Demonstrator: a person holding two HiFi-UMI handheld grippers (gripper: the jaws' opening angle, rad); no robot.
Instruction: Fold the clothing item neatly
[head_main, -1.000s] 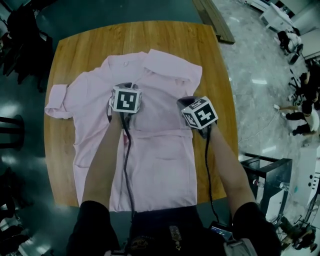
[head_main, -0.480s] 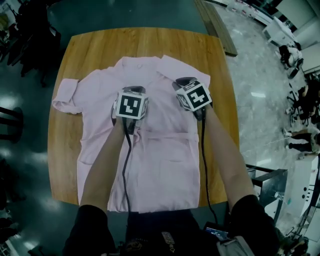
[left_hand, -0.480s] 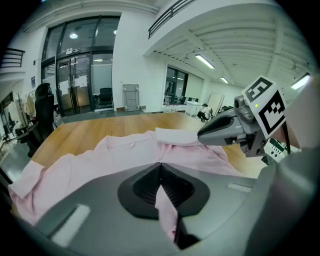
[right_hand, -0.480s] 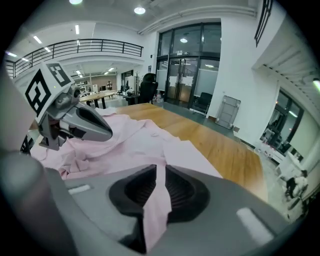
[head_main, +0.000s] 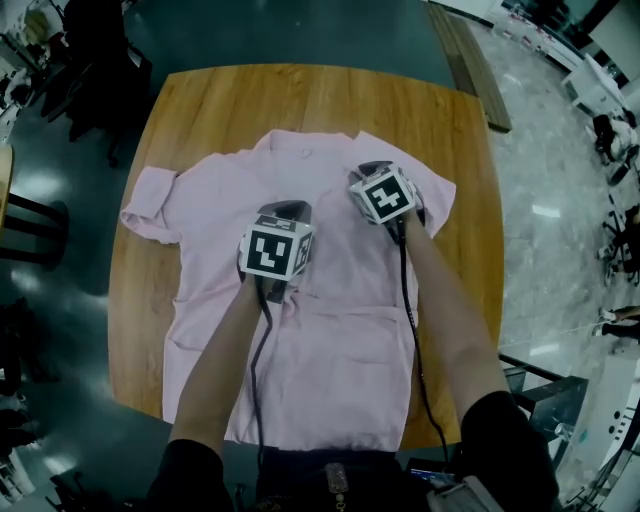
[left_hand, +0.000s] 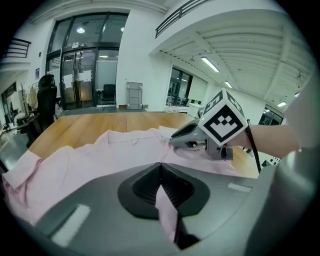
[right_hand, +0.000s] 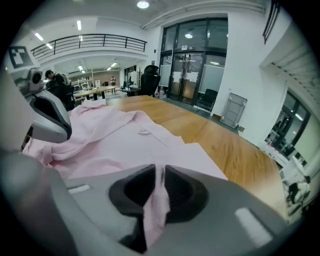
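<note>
Nearest the person, the pink shirt's (head_main: 340, 350) hem sits at the table's (head_main: 300, 95) near edge, w/ the collar at the far end. At mid-chest the left gripper (left_hand: 160, 167) is clamped tight on a pinch of fabric. Further up, near the collar, the right gripper's (right_hand: 159, 170) jaws have just been opening; fabric hangs loosely btwn them.

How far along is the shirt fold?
Done: the right side of the shirt looks folded in. In hand: the left tongs are shut on shirt fabric; the right tongs have just been opening, fabric between them. Left: the left sleeve lies spread on the table; hem not yet folded up.
</note>
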